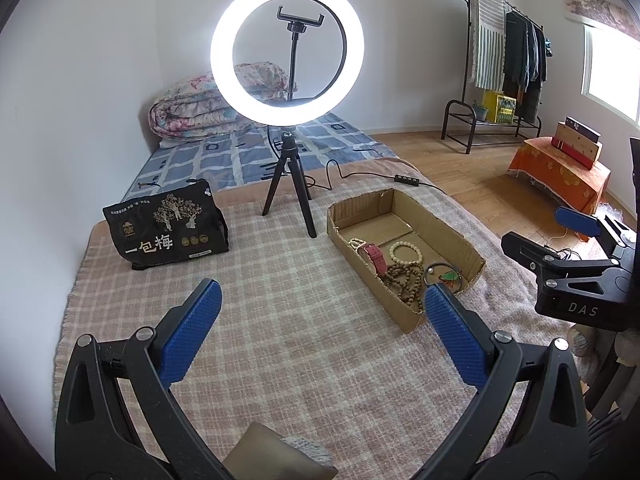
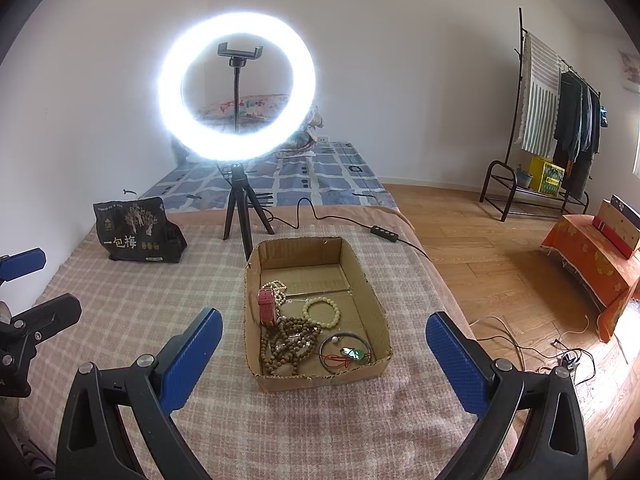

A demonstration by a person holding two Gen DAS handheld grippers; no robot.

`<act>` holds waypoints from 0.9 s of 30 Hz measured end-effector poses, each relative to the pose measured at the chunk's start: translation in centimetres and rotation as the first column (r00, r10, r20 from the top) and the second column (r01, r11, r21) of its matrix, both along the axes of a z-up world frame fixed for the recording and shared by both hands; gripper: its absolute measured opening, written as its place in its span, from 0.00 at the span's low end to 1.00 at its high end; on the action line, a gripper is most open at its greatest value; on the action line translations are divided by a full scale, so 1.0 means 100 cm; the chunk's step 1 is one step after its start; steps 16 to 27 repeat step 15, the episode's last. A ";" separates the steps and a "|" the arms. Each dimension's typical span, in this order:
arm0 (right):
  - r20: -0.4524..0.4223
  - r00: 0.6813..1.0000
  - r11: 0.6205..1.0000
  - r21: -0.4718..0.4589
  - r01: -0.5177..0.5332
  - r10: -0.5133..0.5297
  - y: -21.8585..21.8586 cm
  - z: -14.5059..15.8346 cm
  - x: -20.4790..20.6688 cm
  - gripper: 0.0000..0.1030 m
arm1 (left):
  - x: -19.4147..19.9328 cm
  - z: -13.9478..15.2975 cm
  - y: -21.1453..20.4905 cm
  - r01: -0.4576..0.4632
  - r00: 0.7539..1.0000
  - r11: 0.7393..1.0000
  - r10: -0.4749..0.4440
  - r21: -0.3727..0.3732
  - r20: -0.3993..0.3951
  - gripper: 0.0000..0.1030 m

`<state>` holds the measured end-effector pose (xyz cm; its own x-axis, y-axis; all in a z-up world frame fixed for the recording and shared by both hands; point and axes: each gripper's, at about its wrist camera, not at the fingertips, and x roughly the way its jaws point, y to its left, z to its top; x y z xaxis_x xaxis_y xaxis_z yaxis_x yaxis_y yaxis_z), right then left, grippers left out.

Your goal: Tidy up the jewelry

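Note:
A shallow cardboard box (image 2: 372, 280) sits on the checked blanket and holds several jewelry pieces: a red watch strap (image 2: 267, 307), a cream bead bracelet (image 2: 321, 312), a brown bead necklace (image 2: 288, 346), and a thin bangle with a green pendant (image 2: 346, 352). The box also shows in the left wrist view (image 1: 440, 224). My right gripper (image 2: 322, 356) is open and empty, just before the box's near end. My left gripper (image 1: 320, 328) is open and empty, left of the box. The right gripper shows in the left wrist view (image 1: 568, 240).
A lit ring light on a tripod (image 2: 240, 216) stands behind the box, its cable and switch (image 2: 384, 234) trailing right. A black snack bag (image 2: 136, 232) sits at the back left. The blanket's right edge (image 2: 452, 304) drops to the wooden floor.

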<state>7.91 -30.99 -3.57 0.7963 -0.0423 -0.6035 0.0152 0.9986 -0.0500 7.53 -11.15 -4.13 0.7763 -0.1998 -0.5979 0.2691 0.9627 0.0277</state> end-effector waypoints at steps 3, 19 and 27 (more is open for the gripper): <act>-0.002 1.000 1.000 -0.006 -0.006 0.006 0.002 -0.001 0.000 1.00 | 0.001 0.000 0.001 0.002 1.000 1.000 -0.002 -0.001 -0.002 1.00; -0.007 1.000 1.000 -0.008 -0.009 0.009 0.002 -0.002 0.001 1.00 | -0.006 0.003 -0.002 -0.017 1.000 1.000 0.017 0.004 0.022 1.00; -0.007 1.000 1.000 -0.008 -0.009 0.009 0.002 -0.002 0.001 1.00 | -0.006 0.003 -0.002 -0.017 1.000 1.000 0.017 0.004 0.022 1.00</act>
